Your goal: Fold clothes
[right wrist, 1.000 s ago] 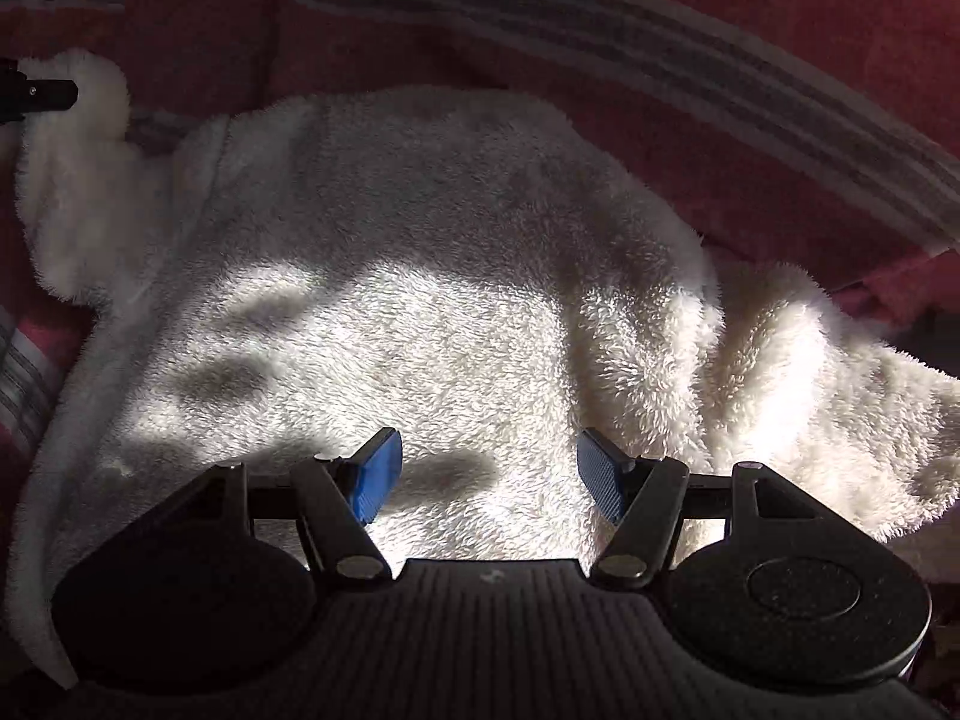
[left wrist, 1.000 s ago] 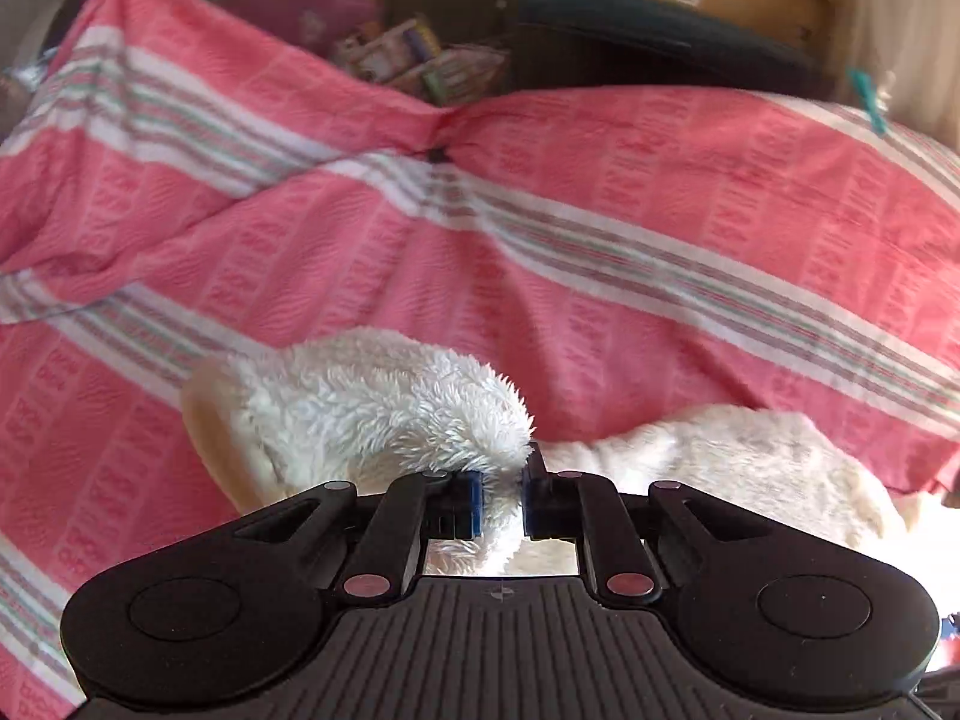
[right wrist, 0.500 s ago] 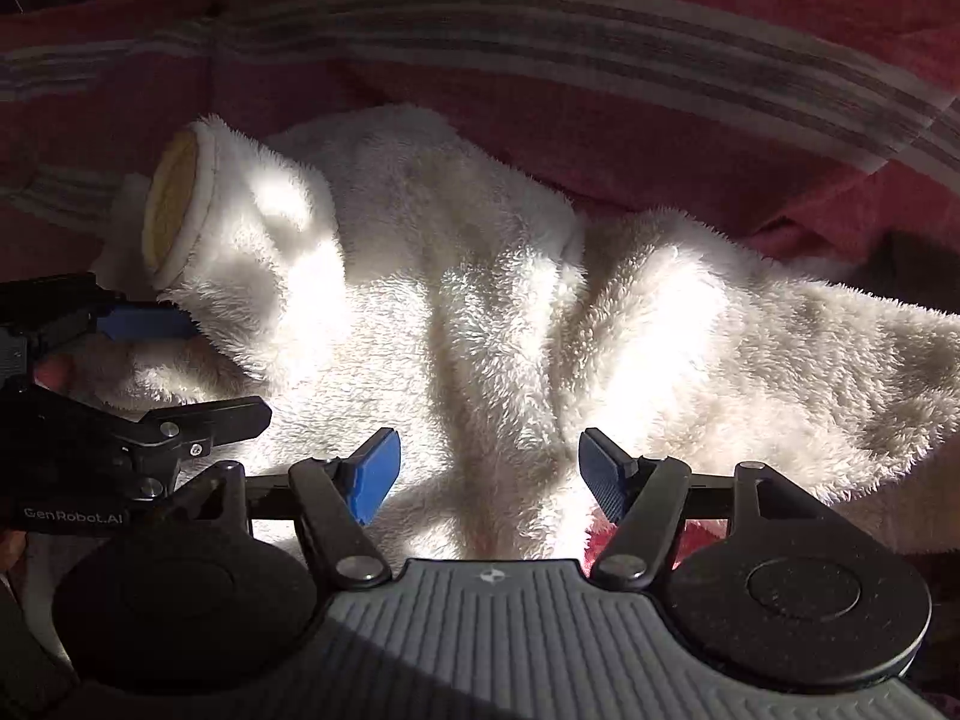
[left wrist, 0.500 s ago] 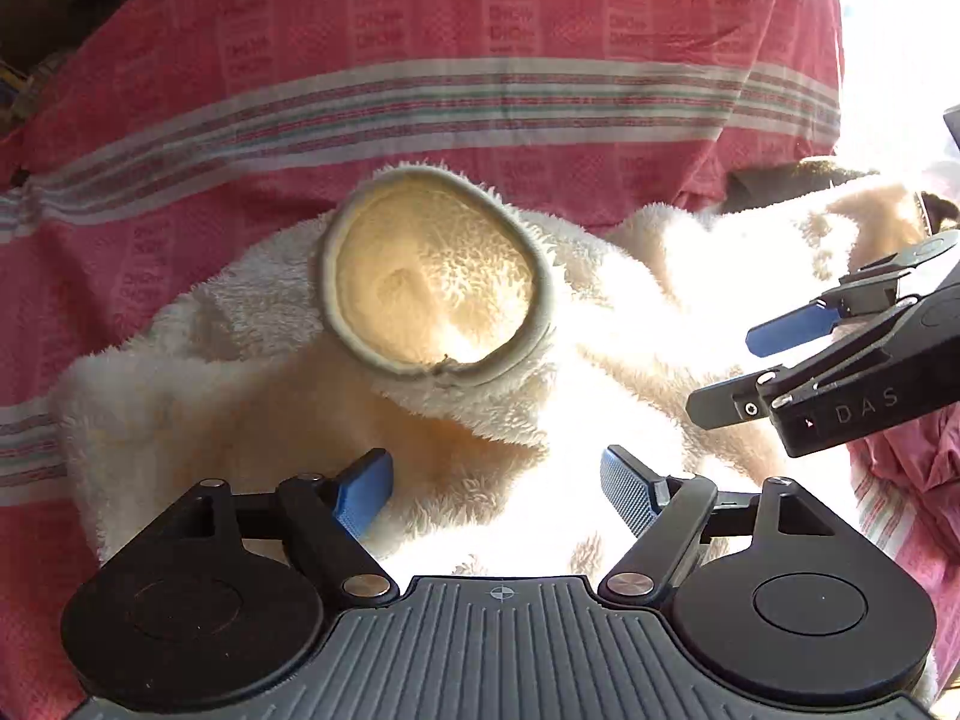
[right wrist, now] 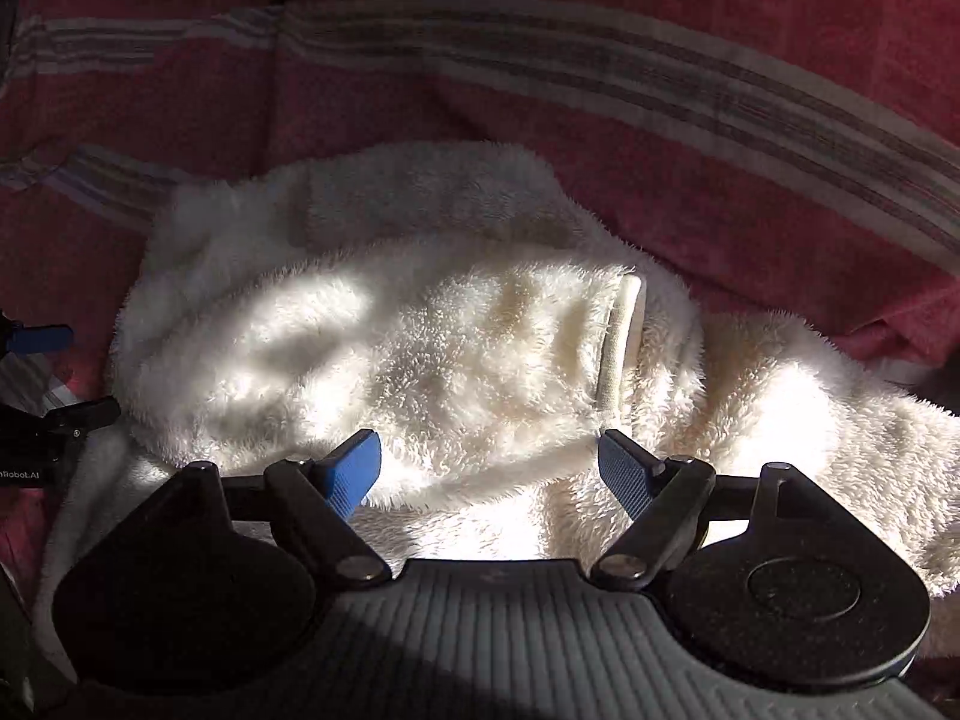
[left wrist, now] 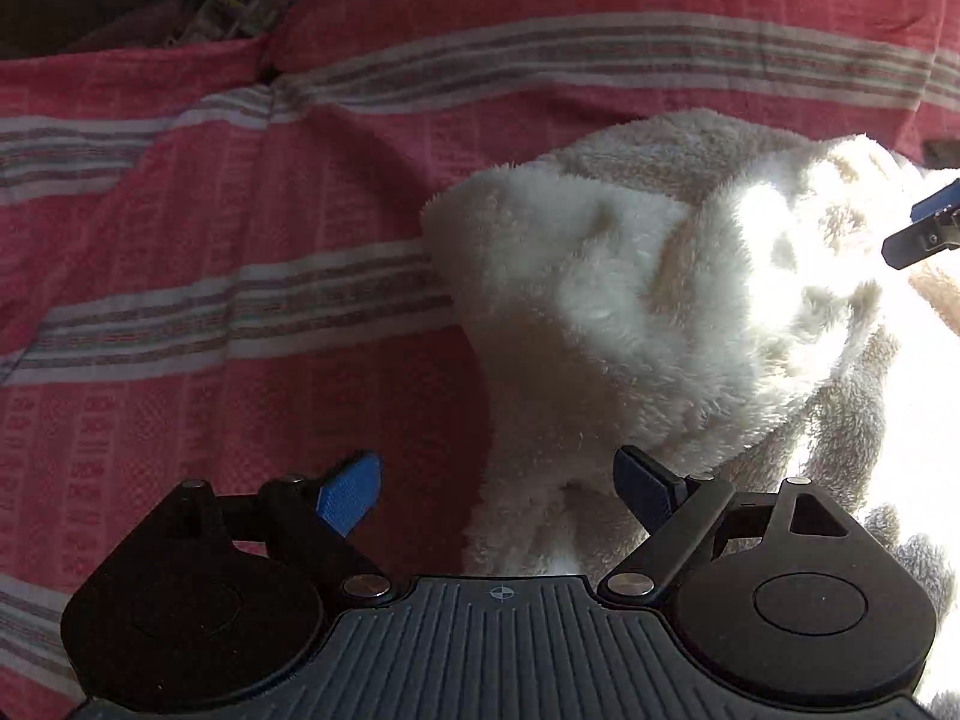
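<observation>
left gripper [left wrist: 498,495] spread wide, empty | right gripper [right wrist: 489,468] spread, empty | sleeve [right wrist: 456,360] lies across fleece top [left wrist: 660,312] | risk: plush pile springs back, fold slumps

To the left of the fluffy white garment [left wrist: 630,312] the red striped blanket [left wrist: 210,228] lies flat and bare, so a tool can pass there. The garment's bunched heap blocks the right side. Behind it, a raised blanket fold [right wrist: 660,78] closes the far side.
</observation>
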{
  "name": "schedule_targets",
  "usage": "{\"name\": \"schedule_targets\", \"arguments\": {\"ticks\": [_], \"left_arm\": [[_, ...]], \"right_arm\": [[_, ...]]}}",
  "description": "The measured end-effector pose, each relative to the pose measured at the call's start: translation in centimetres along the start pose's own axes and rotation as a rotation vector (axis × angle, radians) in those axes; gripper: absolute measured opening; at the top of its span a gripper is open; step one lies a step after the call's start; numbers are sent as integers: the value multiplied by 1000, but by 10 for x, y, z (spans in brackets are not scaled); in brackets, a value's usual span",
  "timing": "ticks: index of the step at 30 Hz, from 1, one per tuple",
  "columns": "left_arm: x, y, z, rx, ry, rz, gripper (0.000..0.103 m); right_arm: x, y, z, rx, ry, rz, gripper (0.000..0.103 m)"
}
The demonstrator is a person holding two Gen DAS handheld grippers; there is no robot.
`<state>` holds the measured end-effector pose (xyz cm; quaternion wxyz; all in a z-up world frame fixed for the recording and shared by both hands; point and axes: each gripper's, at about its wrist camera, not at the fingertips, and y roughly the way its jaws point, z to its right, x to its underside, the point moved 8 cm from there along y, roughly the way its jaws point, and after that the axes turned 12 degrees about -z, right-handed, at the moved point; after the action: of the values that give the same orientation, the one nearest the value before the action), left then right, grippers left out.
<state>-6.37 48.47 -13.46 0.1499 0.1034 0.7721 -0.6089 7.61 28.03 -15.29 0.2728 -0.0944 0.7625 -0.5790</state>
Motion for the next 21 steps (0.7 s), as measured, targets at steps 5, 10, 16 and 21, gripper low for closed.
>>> {"name": "schedule_targets", "arguments": {"ticks": [5, 10, 16, 21], "left_arm": [[-9, 26, 13, -27, 67, -11, 94], [-14, 41, 10, -30, 62, -8, 96], [-11, 40, 9, -4, 85, 6, 98], [-9, 36, 16, 32, 116, 15, 99]], "right_arm": [[-7, 15, 14, 24, 66, -22, 85], [-16, 21, -3, -67, 79, -21, 21], [-30, -51, -5, -79, 86, 147, 21], [-26, -78, 24, 14, 149, 180, 22]]}}
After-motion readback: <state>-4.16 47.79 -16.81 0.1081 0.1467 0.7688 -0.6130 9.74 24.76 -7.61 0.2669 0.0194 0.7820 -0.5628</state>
